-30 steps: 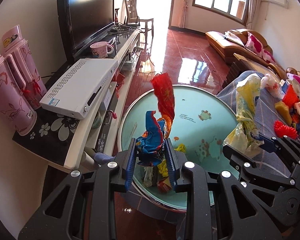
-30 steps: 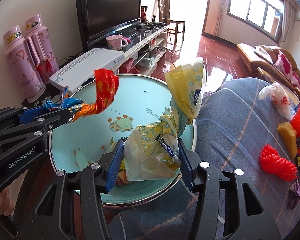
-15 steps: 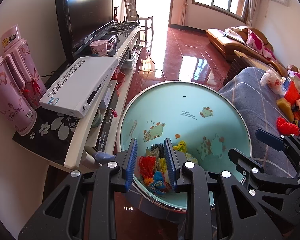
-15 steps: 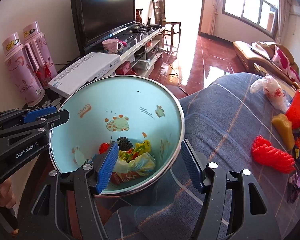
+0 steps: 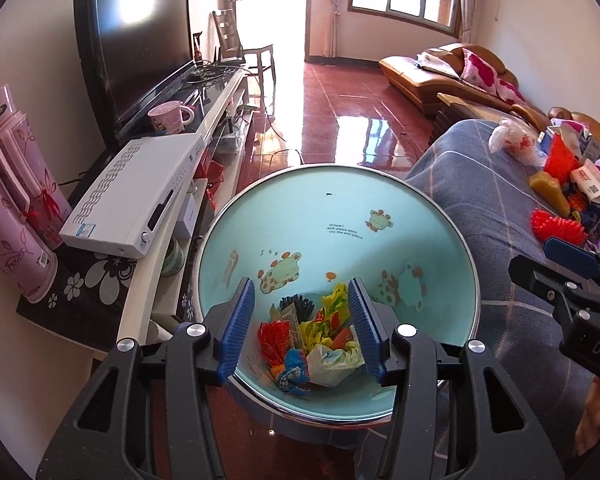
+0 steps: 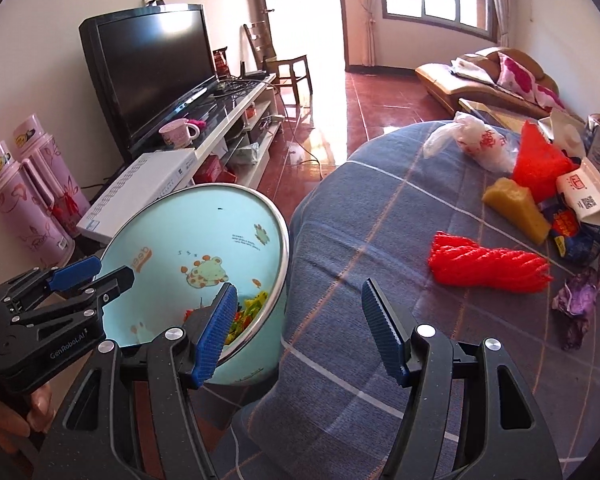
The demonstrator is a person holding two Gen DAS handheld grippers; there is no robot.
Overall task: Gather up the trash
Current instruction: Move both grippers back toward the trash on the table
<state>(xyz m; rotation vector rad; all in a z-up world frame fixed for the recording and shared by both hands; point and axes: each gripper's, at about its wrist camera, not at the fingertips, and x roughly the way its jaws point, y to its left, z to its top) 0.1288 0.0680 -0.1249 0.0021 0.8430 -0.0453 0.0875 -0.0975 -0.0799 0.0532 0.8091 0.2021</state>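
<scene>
Both hand-held grippers were empty with jaws spread wide. A second earlier the left hand-held gripper (image 5: 302,326) pinched a red-and-blue wrapper and the right hand-held gripper (image 6: 298,330) a yellow plastic bag, both over the bin (image 5: 380,184); both pieces had since been dropped and lay among the trash pile (image 5: 312,344) at the bin's bottom. The left unit hovered over the bin mouth, while the right one had swung off the bin toward the blue plaid blanket (image 6: 380,208). Judgement: one deposit cycle complete, next pickup pending. The bin stood between the TV stand (image 5: 216,120) and the blanket's edge, its mouth opening upward, its long axis roughly vertical. Nearest remaining trash on the blanket was the red mesh roll (image 6: 488,266), long axis running left-right across the right wrist view, well ahead of the open jaws; beyond it lay a yellow sponge (image 6: 516,206), a white plastic bag (image 6: 476,142) and a carton (image 6: 584,194).
</scene>
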